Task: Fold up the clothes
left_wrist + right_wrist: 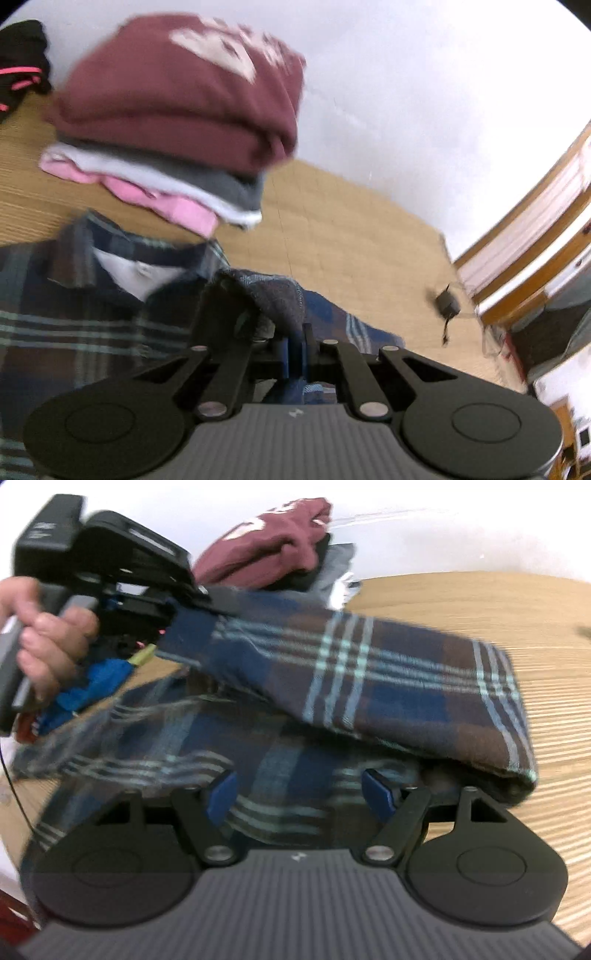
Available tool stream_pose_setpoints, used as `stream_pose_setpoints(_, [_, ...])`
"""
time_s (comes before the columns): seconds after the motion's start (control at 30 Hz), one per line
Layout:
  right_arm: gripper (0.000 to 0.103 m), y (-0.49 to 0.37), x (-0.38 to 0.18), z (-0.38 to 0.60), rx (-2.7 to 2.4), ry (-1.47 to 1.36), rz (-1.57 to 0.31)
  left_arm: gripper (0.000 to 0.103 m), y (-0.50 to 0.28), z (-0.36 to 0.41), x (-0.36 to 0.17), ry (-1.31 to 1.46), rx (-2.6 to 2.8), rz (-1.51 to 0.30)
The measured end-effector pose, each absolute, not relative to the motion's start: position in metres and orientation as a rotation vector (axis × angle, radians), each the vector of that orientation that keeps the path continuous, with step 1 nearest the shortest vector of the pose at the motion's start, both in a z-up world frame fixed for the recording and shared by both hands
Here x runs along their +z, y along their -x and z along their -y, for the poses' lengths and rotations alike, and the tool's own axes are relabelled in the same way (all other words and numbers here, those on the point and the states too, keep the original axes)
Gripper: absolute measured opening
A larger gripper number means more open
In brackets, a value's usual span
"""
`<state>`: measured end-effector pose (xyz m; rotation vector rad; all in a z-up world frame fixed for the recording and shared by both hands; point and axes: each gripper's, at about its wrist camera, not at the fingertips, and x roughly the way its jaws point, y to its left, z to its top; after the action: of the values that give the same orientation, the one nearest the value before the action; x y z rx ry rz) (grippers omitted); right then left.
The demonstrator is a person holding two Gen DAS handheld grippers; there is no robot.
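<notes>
A dark blue and brown plaid shirt (74, 314) lies on the woven mat (351, 240), collar towards the clothes pile. My left gripper (266, 325) is shut on a bunched fold of it. In the right wrist view that left gripper (199, 602), held by a hand (48, 635), lifts a flap of the plaid shirt (369, 672) above the rest. My right gripper (301, 794) is open low over the shirt's lower layer, its blue pads (221, 794) apart with cloth lying flat between them.
A stack of folded clothes stands behind the shirt: a maroon top (177, 99) over grey, white and pink pieces. A black garment with pink stripes (22, 66) lies far left. A small black device with a cable (447, 306) and wooden furniture (535, 240) are at the right.
</notes>
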<state>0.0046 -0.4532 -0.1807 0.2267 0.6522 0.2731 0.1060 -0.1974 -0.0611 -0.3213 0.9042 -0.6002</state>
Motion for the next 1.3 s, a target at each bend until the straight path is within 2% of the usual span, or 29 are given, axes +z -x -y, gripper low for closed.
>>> stream_pose_setpoints(0.17, [0.075,-0.032,-0.198,0.423,0.249,-0.160,-0.653,0.006,-0.099,0.142,-0.040,0.347,-0.538,-0.838])
stream_pose_setpoints(0.33, [0.075,-0.039,-0.197,0.418,0.247,-0.256,-0.698,0.006,-0.108,0.069,-0.038,0.422,-0.461,-0.830])
stream_pose_setpoints(0.53, [0.075,-0.029,-0.196,0.404,0.194,-0.186,-0.735,0.006,-0.138,0.005,-0.091,0.452,-0.428,-0.931])
stream_pose_setpoints(0.7, [0.075,-0.019,-0.192,0.416,0.144,-0.247,-0.781,0.008,-0.156,-0.013,-0.151,0.469,-0.360,-1.031])
stream_pose_setpoints(0.83, [0.075,0.005,-0.186,0.431,0.139,-0.290,-0.826,0.011,-0.163,-0.006,-0.166,0.416,-0.350,-1.048])
stream_pose_setpoints(0.9, [0.075,0.017,-0.179,0.434,0.136,-0.295,-0.814,0.011,-0.163,0.002,-0.161,0.350,-0.373,-1.016])
stream_pose_setpoints(1.0, [0.075,0.027,-0.159,0.433,0.110,-0.301,-0.686,0.011,-0.166,0.008,-0.153,0.291,-0.395,-0.974])
stream_pose_setpoints(1.13, [0.075,-0.014,-0.134,0.405,-0.002,-0.047,-0.501,0.012,-0.173,0.003,-0.154,0.311,-0.377,-0.979])
stream_pose_setpoints(1.23, [0.075,-0.052,-0.149,0.401,0.051,0.012,-0.391,0.012,-0.178,0.006,-0.165,0.311,-0.344,-0.994])
stream_pose_setpoints(1.27, [0.073,-0.067,-0.161,0.404,0.068,0.003,-0.415,0.013,-0.179,0.006,-0.168,0.305,-0.335,-0.994])
stream_pose_setpoints(1.3, [0.062,-0.081,-0.175,0.408,0.055,-0.005,-0.478,0.014,-0.178,0.006,-0.169,0.312,-0.328,-0.992])
